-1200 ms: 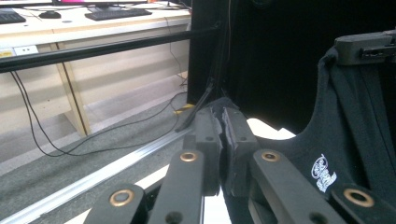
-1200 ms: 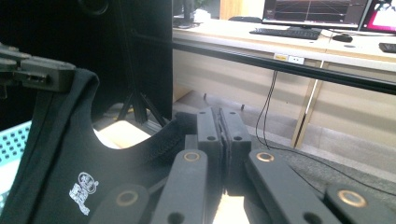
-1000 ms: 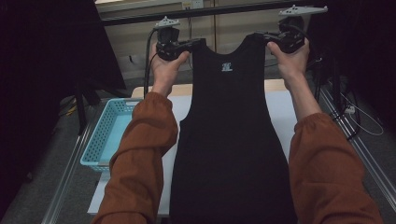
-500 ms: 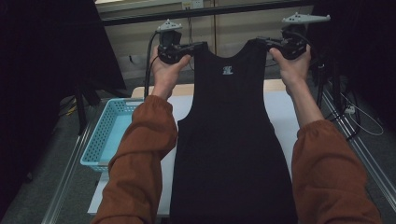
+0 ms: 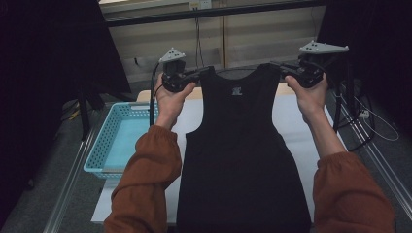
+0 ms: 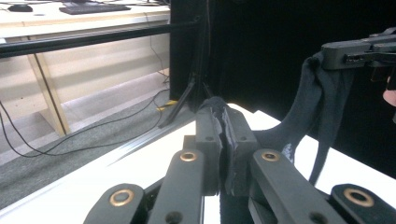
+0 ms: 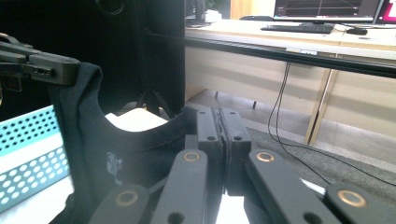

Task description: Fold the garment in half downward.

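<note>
Two hand-held grippers in high view: left hand-held gripper (image 5: 201,74) at 11 o'clock, right hand-held gripper (image 5: 282,65) at 1 o'clock, each clamped on one shoulder strap of black tank top (image 5: 243,160). Tank top hangs spread between them at frame centre, over white desk (image 5: 296,126). Blue basket (image 5: 104,145) at 9 o'clock.

Left gripper view: jaws pinched narrow on dark strap (image 6: 223,135); other gripper at 2 o'clock holds far strap.

Right gripper view: jaws closed tight on strap (image 7: 187,116); other gripper at 10 o'clock; basket at 8 o'clock.

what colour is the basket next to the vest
The basket is light blue with small holes in its walls, clearest in the high view, left of the black vest.
</note>
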The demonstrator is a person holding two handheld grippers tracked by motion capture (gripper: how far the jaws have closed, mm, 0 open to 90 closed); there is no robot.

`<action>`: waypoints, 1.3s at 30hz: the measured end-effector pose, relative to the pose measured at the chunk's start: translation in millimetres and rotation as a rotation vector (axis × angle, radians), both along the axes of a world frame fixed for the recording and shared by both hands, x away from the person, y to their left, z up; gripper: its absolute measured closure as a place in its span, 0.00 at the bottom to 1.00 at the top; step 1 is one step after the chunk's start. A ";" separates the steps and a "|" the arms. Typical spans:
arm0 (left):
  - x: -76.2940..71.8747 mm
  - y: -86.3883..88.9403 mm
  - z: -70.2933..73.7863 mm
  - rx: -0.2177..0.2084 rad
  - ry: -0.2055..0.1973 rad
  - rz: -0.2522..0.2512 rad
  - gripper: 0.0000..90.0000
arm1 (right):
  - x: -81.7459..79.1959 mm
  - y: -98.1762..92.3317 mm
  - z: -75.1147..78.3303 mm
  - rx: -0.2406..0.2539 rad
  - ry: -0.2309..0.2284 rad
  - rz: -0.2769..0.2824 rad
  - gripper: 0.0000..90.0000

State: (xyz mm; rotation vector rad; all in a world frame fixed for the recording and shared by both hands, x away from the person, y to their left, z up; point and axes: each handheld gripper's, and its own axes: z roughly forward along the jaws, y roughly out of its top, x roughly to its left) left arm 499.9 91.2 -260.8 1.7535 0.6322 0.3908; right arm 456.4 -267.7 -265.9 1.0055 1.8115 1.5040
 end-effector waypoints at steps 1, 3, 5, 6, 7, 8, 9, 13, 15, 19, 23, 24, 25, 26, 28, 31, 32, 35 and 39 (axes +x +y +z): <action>-2.9 0.4 -0.5 -0.002 -0.004 -0.002 0.96 | -4.6 0.3 -2.7 -0.001 -0.003 0.004 0.99; -11.9 2.1 -0.4 0.000 -0.016 -0.017 0.96 | -12.5 0.6 -6.1 0.000 -0.008 0.013 0.99; -18.9 3.1 0.6 0.004 -0.028 -0.026 0.96 | -19.7 0.7 -8.1 0.001 -0.014 0.019 0.99; -22.1 3.5 1.2 0.008 -0.033 -0.029 0.96 | -23.2 1.1 -8.4 0.001 -0.019 0.021 0.99; -25.3 4.2 1.8 0.010 -0.036 -0.033 0.96 | -27.0 1.6 -8.4 -0.005 -0.026 0.028 0.99; -28.6 5.2 2.4 0.007 -0.036 -0.034 0.96 | -31.4 2.5 -8.8 -0.010 -0.033 0.033 0.99; -31.1 6.0 2.5 0.001 -0.032 -0.042 0.96 | -36.0 3.3 -9.3 -0.014 -0.038 0.038 0.99; -47.3 8.1 -0.4 0.016 -0.051 -0.055 0.96 | -54.4 4.1 -9.5 -0.020 -0.060 0.055 0.99; -52.8 10.1 -1.8 0.018 -0.056 -0.055 0.96 | -62.8 4.2 -8.5 -0.030 -0.069 0.064 0.99; -63.3 12.1 -1.4 0.038 -0.070 -0.061 0.96 | -77.1 7.0 -3.3 -0.069 -0.083 0.085 0.99; -71.7 16.8 3.4 0.033 -0.083 -0.067 0.96 | -92.9 11.0 3.5 -0.083 -0.110 0.099 0.99; -73.9 18.2 4.1 0.032 -0.081 -0.062 0.96 | -97.7 11.8 5.1 -0.087 -0.117 0.101 0.99; -75.9 19.5 3.8 0.025 -0.083 -0.069 0.96 | -102.8 12.7 6.4 -0.092 -0.123 0.103 0.99; -78.4 20.5 3.3 0.023 -0.084 -0.076 0.96 | -107.7 13.2 7.4 -0.100 -0.136 0.103 0.99; -83.3 20.9 1.3 0.023 -0.085 -0.079 0.96 | -117.0 13.5 7.8 -0.098 -0.148 0.103 0.99; -89.8 19.8 -1.8 0.030 -0.083 -0.091 0.96 | -129.2 14.4 6.6 -0.096 -0.157 0.109 0.99; -91.7 19.6 -2.6 0.033 -0.083 -0.092 0.96 | -132.7 14.8 5.6 -0.100 -0.160 0.112 0.99; -97.9 18.7 -4.4 0.046 -0.085 -0.099 0.96 | -142.2 17.9 3.0 -0.119 -0.155 0.128 0.99; -106.6 19.7 -10.4 0.045 -0.079 -0.114 0.96 | -153.1 20.6 -1.8 -0.129 -0.146 0.142 0.99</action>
